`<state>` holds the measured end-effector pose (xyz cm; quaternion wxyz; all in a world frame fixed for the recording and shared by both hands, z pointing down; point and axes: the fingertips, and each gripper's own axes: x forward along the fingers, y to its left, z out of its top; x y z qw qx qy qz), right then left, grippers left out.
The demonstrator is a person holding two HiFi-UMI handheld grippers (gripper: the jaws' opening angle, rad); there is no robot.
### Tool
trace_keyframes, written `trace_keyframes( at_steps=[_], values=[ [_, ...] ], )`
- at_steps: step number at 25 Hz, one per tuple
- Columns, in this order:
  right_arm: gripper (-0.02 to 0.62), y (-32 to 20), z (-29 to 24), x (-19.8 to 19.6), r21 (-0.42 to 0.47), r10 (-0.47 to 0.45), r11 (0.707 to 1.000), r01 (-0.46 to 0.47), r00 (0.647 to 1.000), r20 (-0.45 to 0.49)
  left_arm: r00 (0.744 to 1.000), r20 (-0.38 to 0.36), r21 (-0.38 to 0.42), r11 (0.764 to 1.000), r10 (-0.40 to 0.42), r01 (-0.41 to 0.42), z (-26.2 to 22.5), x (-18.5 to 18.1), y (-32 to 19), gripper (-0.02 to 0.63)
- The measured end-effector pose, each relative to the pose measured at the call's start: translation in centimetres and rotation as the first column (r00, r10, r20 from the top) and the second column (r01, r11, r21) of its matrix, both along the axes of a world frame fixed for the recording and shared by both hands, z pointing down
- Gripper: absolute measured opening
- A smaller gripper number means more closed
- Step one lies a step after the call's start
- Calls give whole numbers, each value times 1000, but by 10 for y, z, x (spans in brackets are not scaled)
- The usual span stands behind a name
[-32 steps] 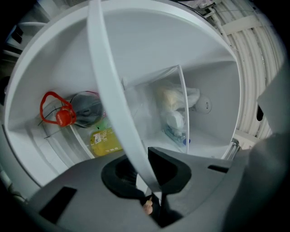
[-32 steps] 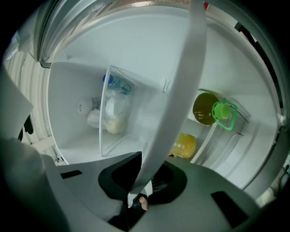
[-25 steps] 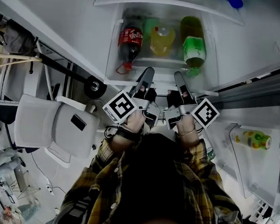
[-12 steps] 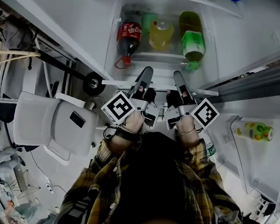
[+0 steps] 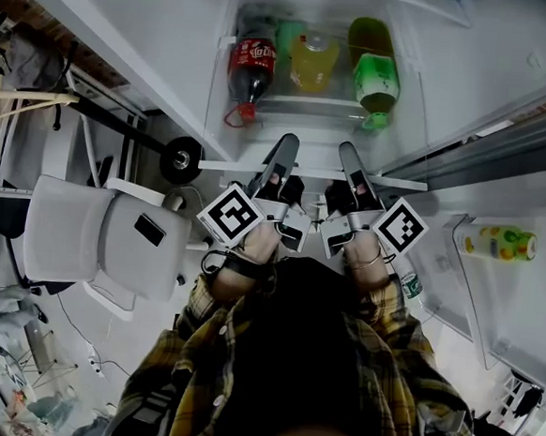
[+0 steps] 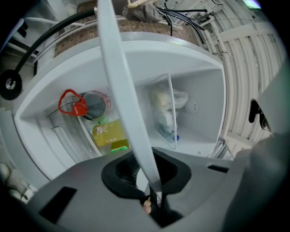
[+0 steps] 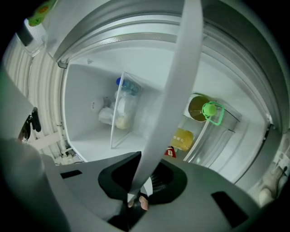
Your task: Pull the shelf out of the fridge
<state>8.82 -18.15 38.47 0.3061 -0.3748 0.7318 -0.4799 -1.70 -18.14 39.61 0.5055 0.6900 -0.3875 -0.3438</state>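
Open fridge [image 5: 426,65], bottles [image 5: 315,61] in its bin [image 5: 305,107]; left gripper [image 5: 285,146], right gripper [image 5: 347,152] tight on shelf [image 5: 314,173].

Fridge [image 5: 221,95] interior brightest, cool even white; area left of fridge dim, shadowed; gripper views fisheye-bent, dark vignetted corners, near foreground blurred.

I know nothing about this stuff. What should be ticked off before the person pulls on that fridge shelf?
1. Left gripper clamped on the shelf at its front edge: ok.
2. Right gripper clamped on the same edge: ok.
3. The two grips sit either side of the edge's middle: ok.
4. Fridge door swung out of the way: ok.
5. Cola bottle, yellow bottle and green bottle not resting on the shelf: cannot tell.
6. Room to step back, with the chair close by: cannot tell.
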Motion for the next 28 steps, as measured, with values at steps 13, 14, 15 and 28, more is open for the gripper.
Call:
trace_keyframes(
  at_steps=[13,14,15,28],
  values=[
    [51,22,-2,-2,19,6,1000,-6,1000,-9,1000,11,9,1000,15,-15,1,-3,21,51],
    [51,24,-2,-2,20,6,1000,-6,1000,-9,1000,13,11,1000,15,-16,1,-3,22,51],
    [51,25,-2,-1,18,6,1000,-6,1000,-9,1000,14,13,1000,16,-16,1,-3,24,51],
    [52,33,-2,0,17,4,1000,-3,1000,-8,999,23,14,1000,25,-26,0,-2,32,51]
  ],
)
